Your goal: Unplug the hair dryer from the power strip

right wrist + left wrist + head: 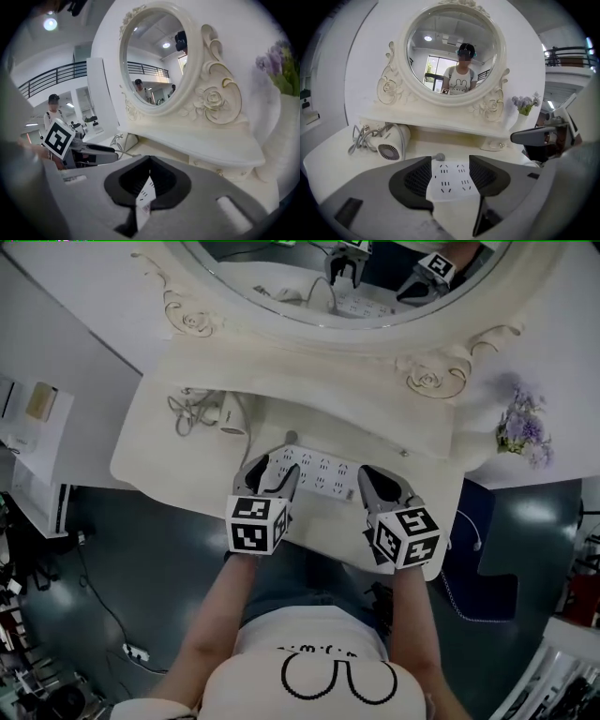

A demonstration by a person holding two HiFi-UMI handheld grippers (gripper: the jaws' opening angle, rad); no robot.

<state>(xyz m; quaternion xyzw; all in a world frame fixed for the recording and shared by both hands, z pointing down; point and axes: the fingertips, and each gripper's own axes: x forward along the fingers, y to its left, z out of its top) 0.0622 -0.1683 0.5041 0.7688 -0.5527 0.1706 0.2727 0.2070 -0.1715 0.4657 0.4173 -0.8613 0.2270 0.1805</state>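
My left hand-held gripper (pixel 450 171) stands wide, with the strip (pixel 452 183) lying between its jaws; I can't tell whether the pads touch it. Only its view shows a grey plug (pixel 438 157) at the strip's far edge. It also shows the dryer (pixel 391 140) lying on the counter (pixel 333 161) off to the left, cord (pixel 358 138) bunched beside it. My right hand-held gripper (pixel 147 183) is narrow, pinching the strip's end, seen edge-on. The head view alone shows the two at opposite ends of the strip.
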